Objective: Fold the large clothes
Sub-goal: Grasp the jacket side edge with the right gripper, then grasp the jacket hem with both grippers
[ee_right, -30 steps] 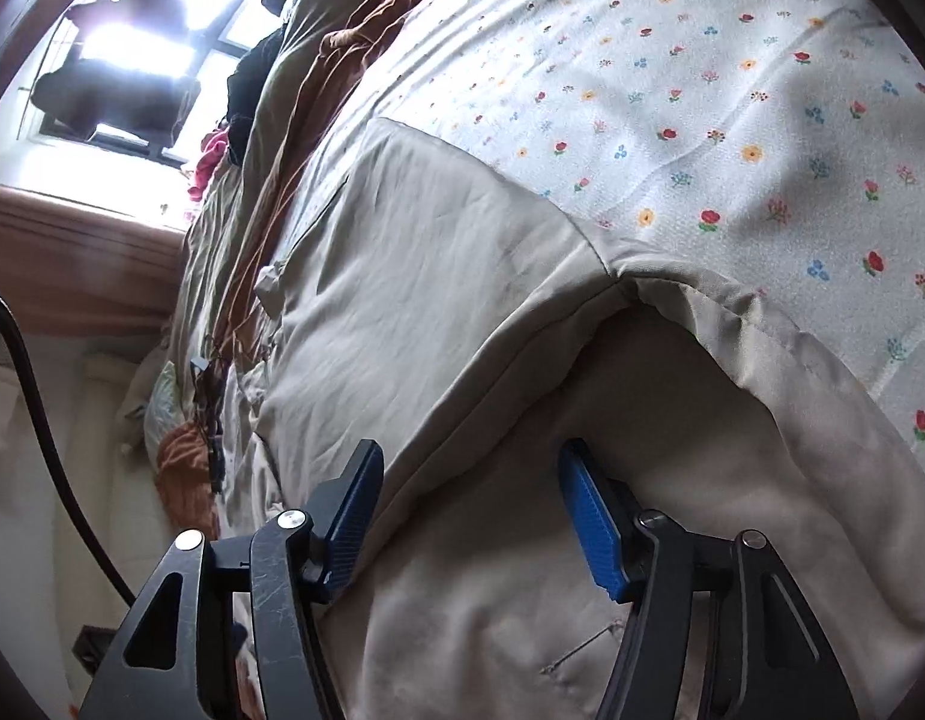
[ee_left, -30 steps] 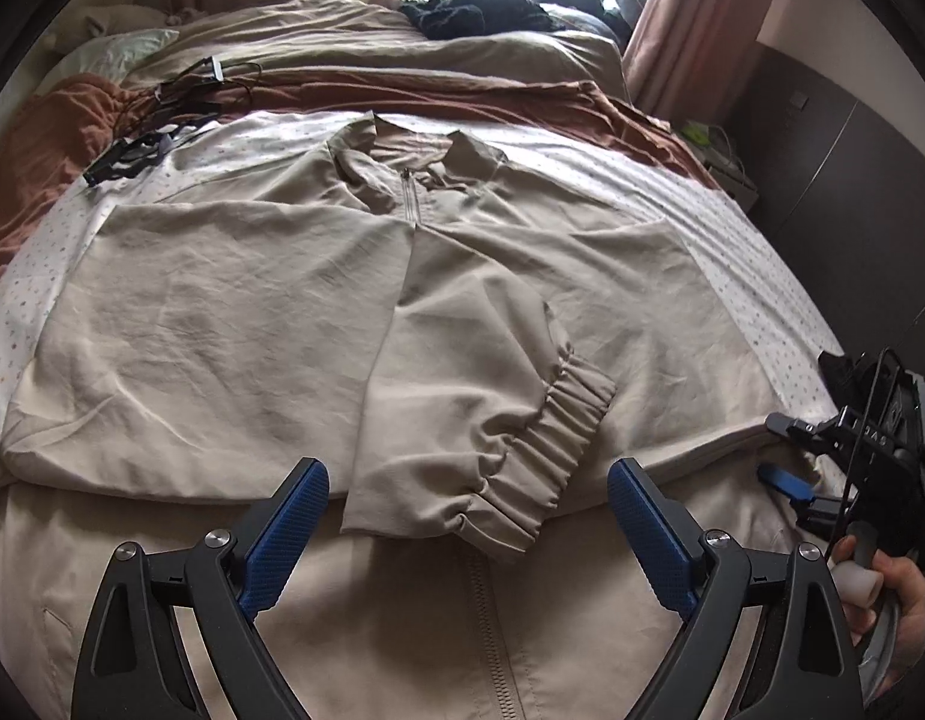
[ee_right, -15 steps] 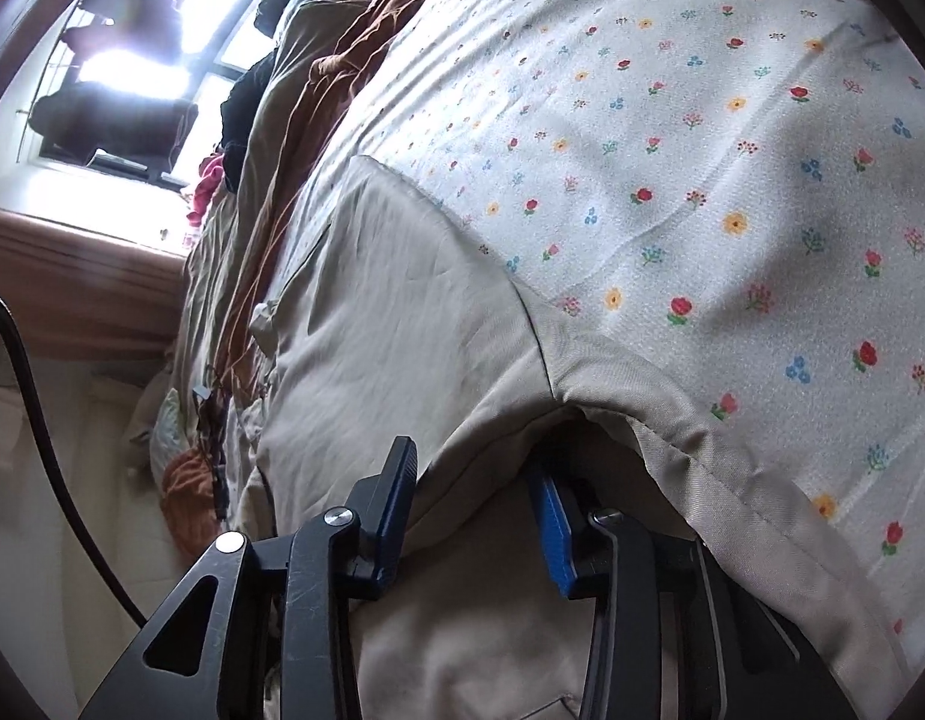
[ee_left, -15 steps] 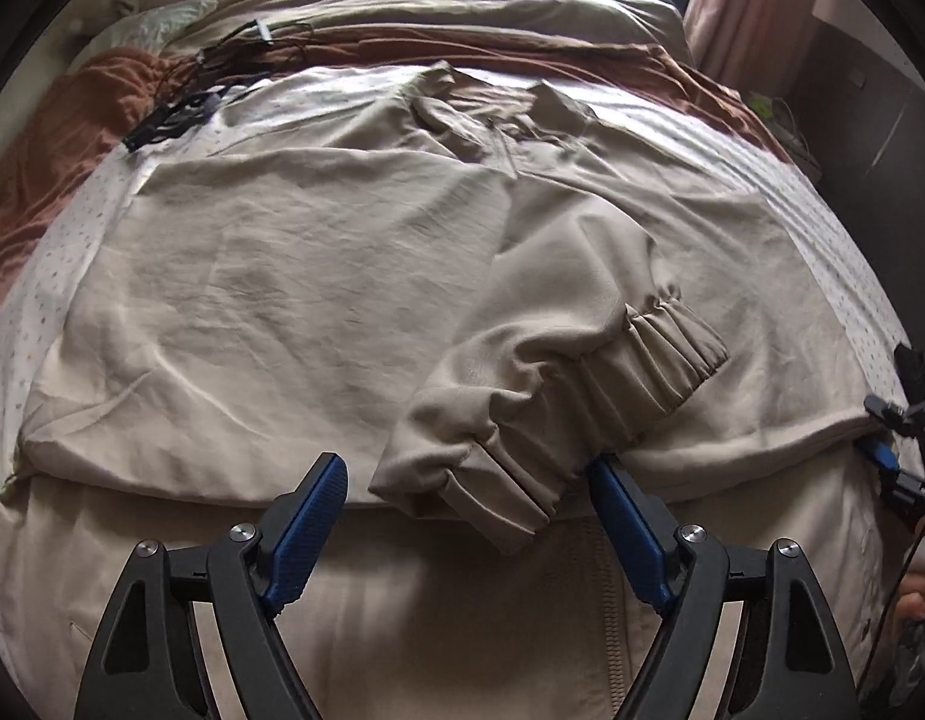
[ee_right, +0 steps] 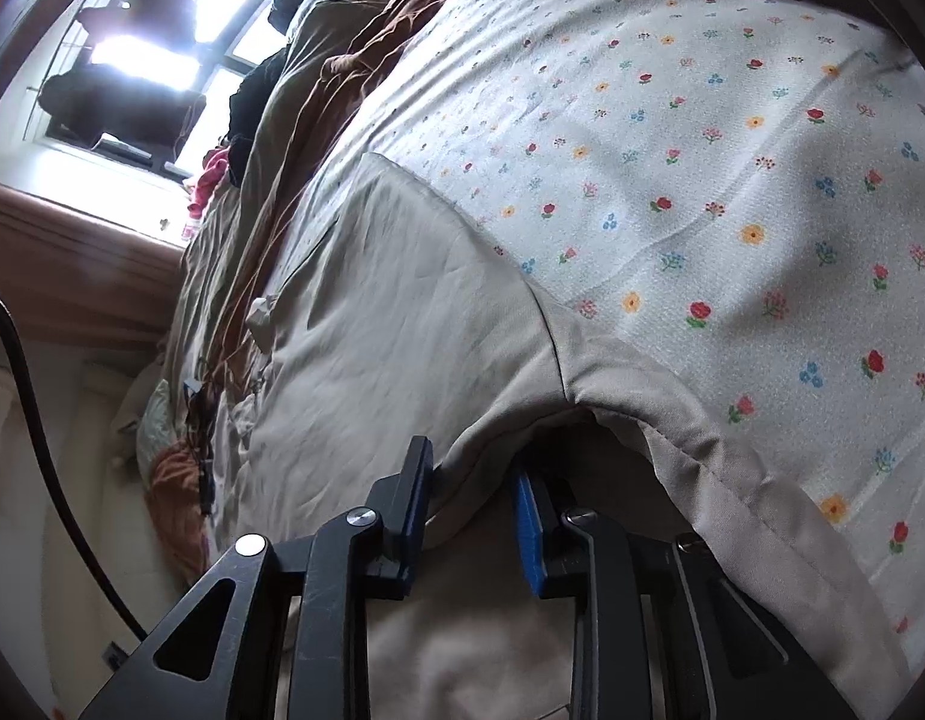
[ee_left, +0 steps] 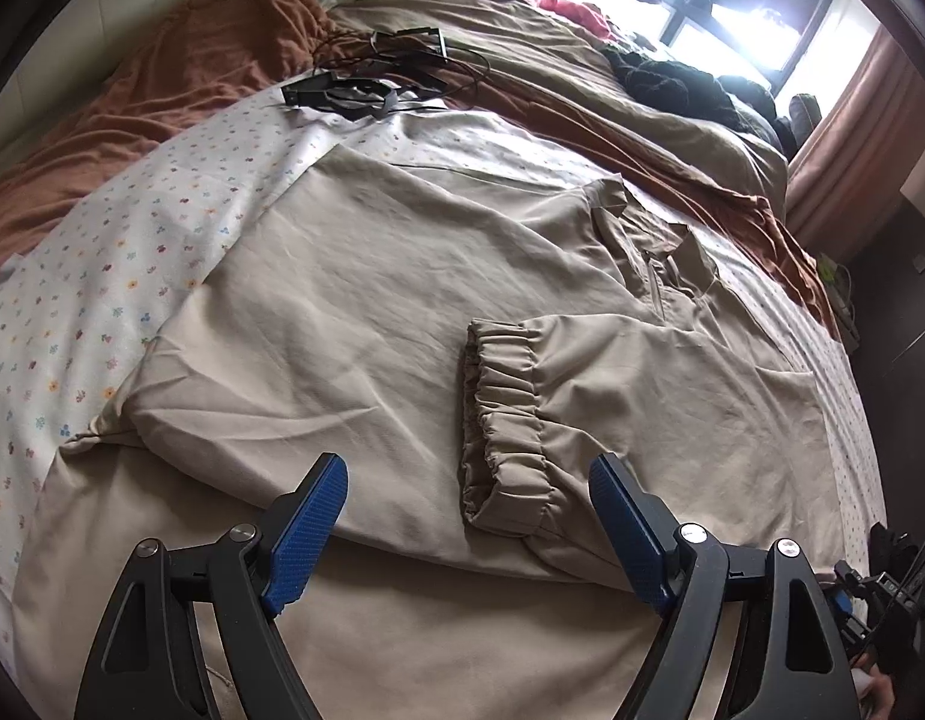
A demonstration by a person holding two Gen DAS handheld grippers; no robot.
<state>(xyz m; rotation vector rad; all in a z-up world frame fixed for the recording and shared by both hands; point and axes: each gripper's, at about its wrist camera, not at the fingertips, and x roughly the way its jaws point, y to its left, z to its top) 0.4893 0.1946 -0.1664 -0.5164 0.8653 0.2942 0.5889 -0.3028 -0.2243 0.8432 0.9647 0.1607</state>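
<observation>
jacket (ee_left: 354, 300) spread on bed (ee_left: 90, 276); left tongs (ee_left: 462, 516) wide, empty; right tongs (ee_right: 471, 516) closing onto its edge

No words, labels, brand marks or numbers can be read in either view; any print on the small dark devices may simply be too blurred.

The right gripper (ee_right: 471, 516) is closing its jaws onto the raised edge of the beige jacket (ee_right: 402, 330), fabric lying between them. The left gripper (ee_left: 465, 525), jaws wide apart, is swinging sideways; the elastic cuff (ee_left: 501, 420) now faces left.
</observation>
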